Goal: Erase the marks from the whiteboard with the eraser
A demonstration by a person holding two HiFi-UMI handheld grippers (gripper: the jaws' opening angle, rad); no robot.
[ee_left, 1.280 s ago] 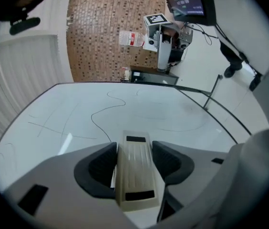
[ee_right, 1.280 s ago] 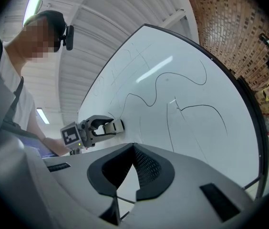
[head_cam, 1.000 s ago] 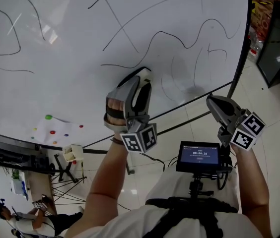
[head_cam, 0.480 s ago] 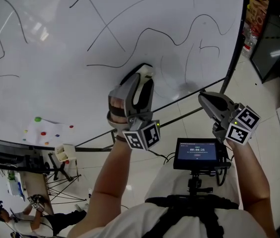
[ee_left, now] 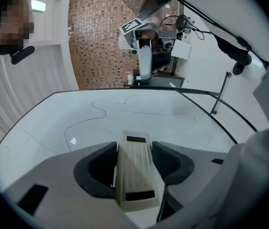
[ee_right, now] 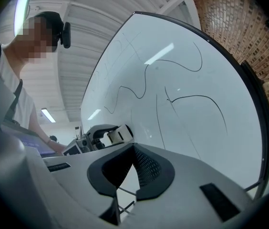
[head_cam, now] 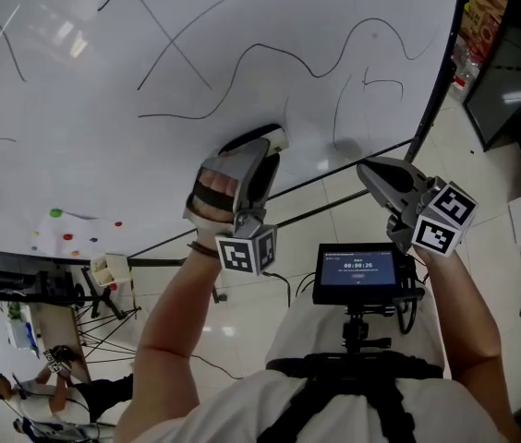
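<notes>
Left gripper view: left tongs (ee_left: 134,149) clamped on cream ribbed plastic eraser (ee_left: 134,175), near the glossy white whiteboard's (ee_left: 53,128) lower edge. Right tongs (ee_right: 133,149) together, empty. Risk: tilted pressing could twist the eraser loose and leave black marker lines (head_cam: 270,53).

Screen (head_cam: 357,272) timer, seemingly 00:00:26

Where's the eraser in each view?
Head view: eraser at centre, held in the left gripper, by the whiteboard's lower edge.
Left gripper view: eraser at bottom centre, clamped between the jaws.
Right gripper view: eraser small, left of centre.
Shared landmark: the whiteboard's black squiggles.
</notes>
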